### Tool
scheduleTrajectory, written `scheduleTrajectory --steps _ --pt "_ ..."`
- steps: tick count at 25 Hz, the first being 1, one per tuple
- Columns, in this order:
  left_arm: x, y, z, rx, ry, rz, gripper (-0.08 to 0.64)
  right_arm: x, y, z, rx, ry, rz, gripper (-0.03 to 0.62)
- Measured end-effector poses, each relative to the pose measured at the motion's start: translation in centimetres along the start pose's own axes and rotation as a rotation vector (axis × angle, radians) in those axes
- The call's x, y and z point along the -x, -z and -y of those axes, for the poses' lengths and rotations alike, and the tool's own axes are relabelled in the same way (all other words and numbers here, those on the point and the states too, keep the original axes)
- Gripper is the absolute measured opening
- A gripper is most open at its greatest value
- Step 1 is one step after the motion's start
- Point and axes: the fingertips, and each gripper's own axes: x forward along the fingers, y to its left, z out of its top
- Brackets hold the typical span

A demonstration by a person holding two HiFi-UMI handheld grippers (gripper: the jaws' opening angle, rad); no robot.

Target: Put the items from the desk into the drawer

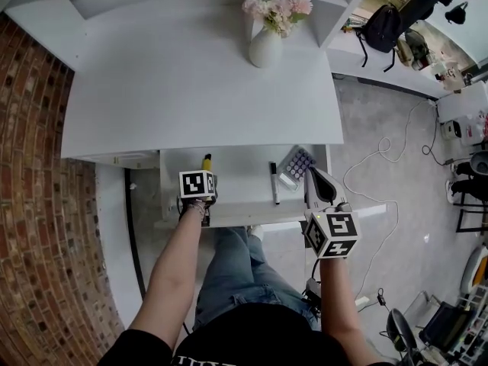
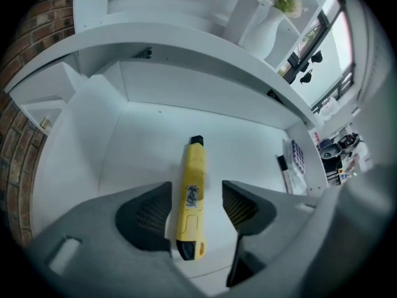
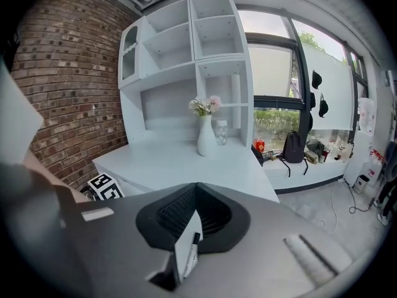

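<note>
Right gripper: jaws are meeting pad to pad with nothing between them; it is idling at the near right, above the drawer's front corner.
Left gripper: jaws are standing partly apart and pointing steeply down into the drawer; the pads are not pressing on anything.
Utility knife: it is lying flat on the drawer floor at the left end, between the left jaws. Its black tip is pointing far and its black end cap near. There is a clear gap on its right side and it is close to the left pad.
Other contents: a black marker and a keypad-like item with purple keys are resting at the right end of the drawer, well apart from the knife.
Desk: it is carrying a white vase of flowers at the far right.
Handling, judged: the knife is looking light and rigid. Its plastic shell is smooth and likely to be slippery under the pads. Whether the blade is retracted I cannot tell, so the far tip is best avoided.
Grip point, judged: mid-body by the small label, pads across the narrow width, is looking steadiest.
Step, judged: the knife is reading as placed, with the left jaws free to lift clear.
</note>
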Motion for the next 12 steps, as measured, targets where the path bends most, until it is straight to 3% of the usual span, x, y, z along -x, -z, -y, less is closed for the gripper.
scheduleTrajectory --steps 2,12 --pt "0.7 -0.5 0.1 -0.005 0.000 0.017 0.281 0.3 -0.2 0.0 -0.004 -0.001 0.003 0.009" --pt "8.3 -3.5 1.2 -0.034 -0.016 0.245 0.288 2.8 -2.0 -0.8 0.016 -0.054 0.075 0.009"
